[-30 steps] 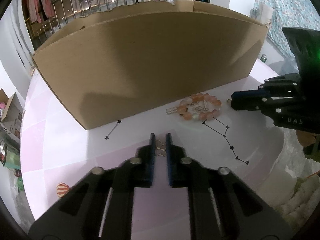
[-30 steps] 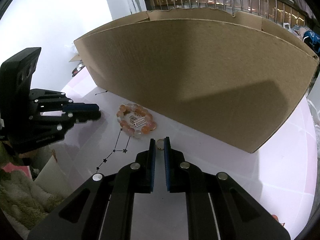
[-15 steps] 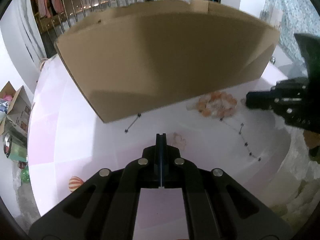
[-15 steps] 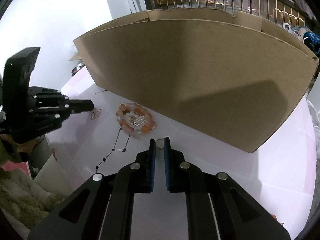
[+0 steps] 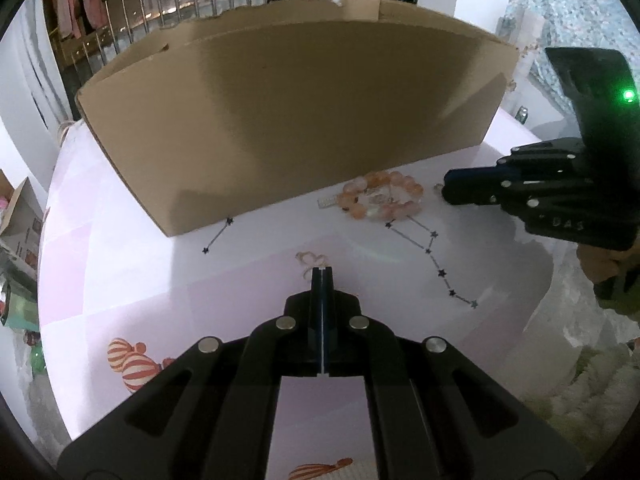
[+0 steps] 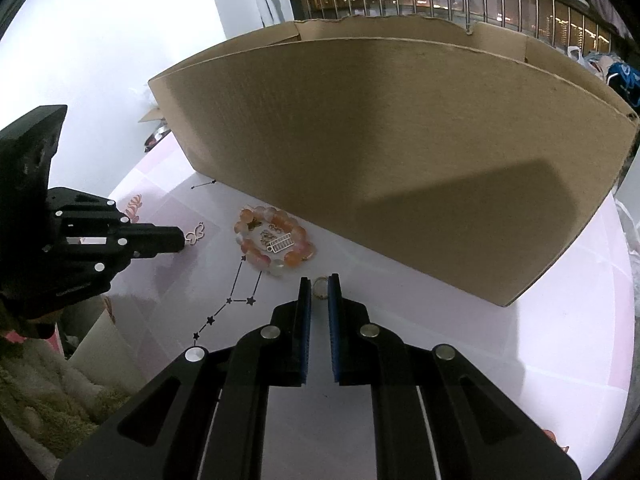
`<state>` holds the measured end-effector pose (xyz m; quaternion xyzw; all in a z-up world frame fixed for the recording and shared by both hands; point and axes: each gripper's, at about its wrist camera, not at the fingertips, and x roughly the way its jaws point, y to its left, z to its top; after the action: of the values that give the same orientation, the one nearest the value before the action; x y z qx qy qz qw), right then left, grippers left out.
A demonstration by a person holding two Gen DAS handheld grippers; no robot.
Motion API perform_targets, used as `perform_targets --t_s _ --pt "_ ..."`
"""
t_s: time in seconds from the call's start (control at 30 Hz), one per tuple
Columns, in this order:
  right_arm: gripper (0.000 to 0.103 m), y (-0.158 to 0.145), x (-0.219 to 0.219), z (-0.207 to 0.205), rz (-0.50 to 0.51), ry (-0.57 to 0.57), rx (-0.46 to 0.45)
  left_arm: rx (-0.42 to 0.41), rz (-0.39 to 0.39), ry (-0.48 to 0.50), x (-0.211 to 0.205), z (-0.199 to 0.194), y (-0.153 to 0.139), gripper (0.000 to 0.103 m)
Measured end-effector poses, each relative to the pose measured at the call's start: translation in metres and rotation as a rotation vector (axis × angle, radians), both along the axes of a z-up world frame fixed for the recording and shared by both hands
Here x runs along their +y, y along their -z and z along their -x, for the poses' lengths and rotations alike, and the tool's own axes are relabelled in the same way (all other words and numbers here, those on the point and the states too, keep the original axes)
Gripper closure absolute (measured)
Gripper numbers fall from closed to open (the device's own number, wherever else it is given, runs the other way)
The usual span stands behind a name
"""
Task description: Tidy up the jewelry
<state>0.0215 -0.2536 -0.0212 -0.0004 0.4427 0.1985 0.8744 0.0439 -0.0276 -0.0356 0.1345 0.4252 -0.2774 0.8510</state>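
1. The small butterfly-shaped pendant (image 5: 312, 259) lies on the pale tabletop (image 5: 132, 264), just in front of the left gripper (image 5: 321, 271). A second ago it sat between open jaws; now the jaws are together, and the tips seem to pinch only its near edge. I cannot tell if the hold is firm.
2. This suggests that the pick-up of the pendant is beginning, but it is not lifted yet.
3. The thin ring (image 6: 319, 286) is clamped between the fingers of the right gripper (image 6: 319, 285), the same as before, close to the bead bracelet (image 6: 276, 245).
4. The bracelet rests near the wall of the cardboard box (image 6: 400, 152), which is probably the goal for the jewelry.
5. Both grippers point steeply down at the table, from opposite sides, and hold almost still.
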Motion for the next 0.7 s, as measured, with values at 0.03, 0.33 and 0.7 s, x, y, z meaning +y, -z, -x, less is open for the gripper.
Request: perform_targets --t_s 0.03,0.33,0.7 --pt "0.094 0.0 0.0 0.0 0.0 0.0 0.0 -0.017 -0.002 0.009 0.0 0.001 -0.002 0.089" --pt "0.094 0.001 0.0 0.0 -0.008 0.002 0.002 -0.089 -0.092 0.135 -0.006 -0.003 0.007 0.074" --pt "0.094 0.0 0.0 0.001 -0.008 0.002 0.002 0.024 -0.056 0.359 0.004 -0.036 0.002 0.078"
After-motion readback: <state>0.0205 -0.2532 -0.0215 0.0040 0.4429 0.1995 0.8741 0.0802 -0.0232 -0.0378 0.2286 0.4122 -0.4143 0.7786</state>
